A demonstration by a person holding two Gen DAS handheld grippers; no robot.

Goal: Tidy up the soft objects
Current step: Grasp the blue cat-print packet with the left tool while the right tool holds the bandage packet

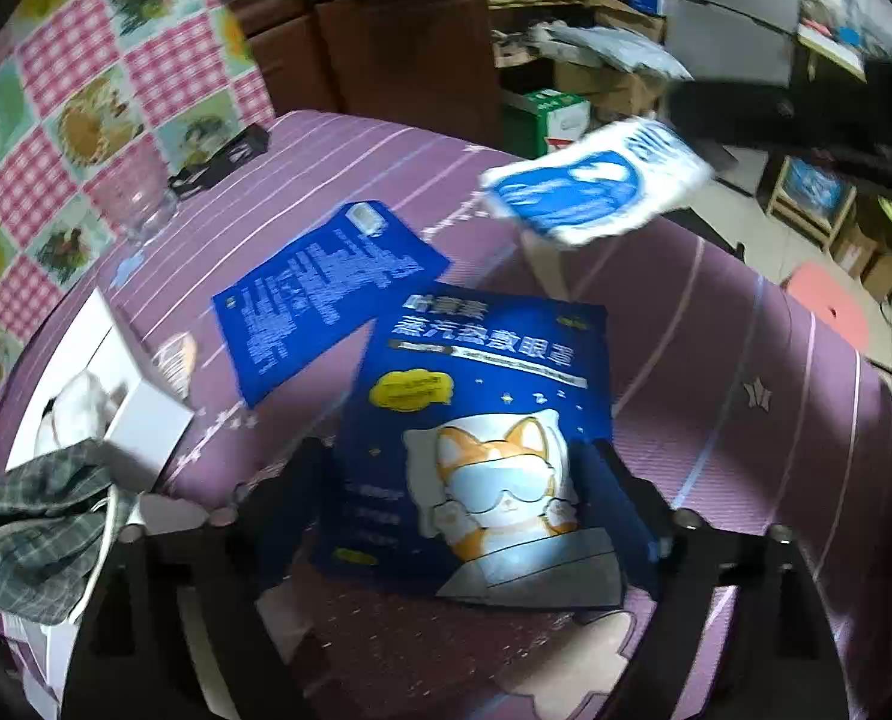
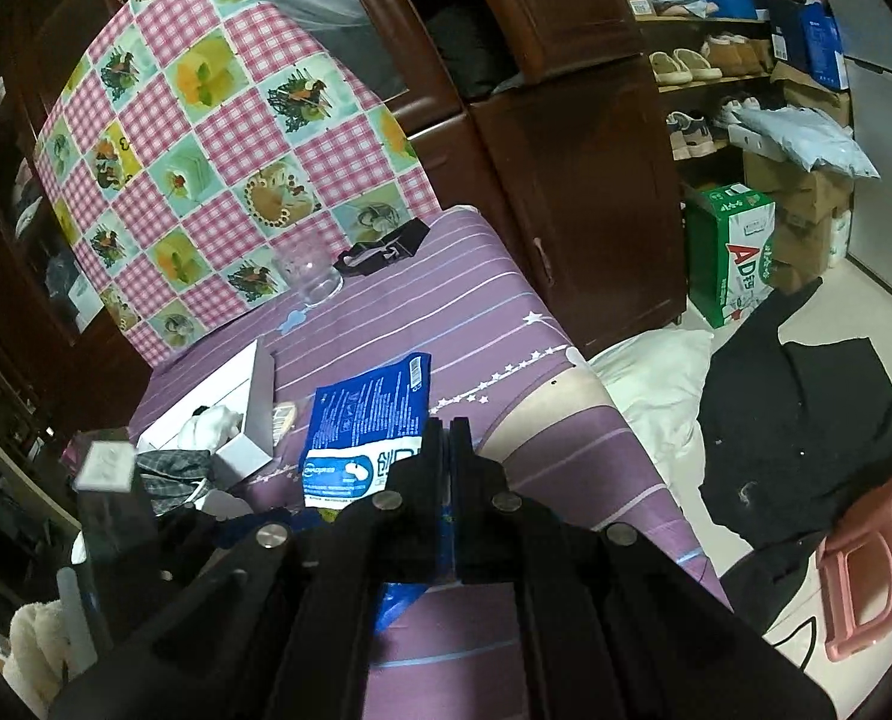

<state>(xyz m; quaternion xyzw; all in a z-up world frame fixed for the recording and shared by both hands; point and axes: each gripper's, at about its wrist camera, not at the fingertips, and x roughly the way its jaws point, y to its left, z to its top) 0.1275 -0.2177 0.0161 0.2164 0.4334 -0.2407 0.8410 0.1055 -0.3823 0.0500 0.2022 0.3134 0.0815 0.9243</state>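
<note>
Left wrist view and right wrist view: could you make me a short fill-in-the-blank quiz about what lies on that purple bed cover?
1. The dark blue packet between the open left gripper fingers shows a cartoon ____ wearing an eye mask.
2. The right gripper is ____ on a white-and-blue soft pouch.
3. The clear drinking glass stands on the ____ striped bed cover.

Missing: dog; shut; purple
</note>
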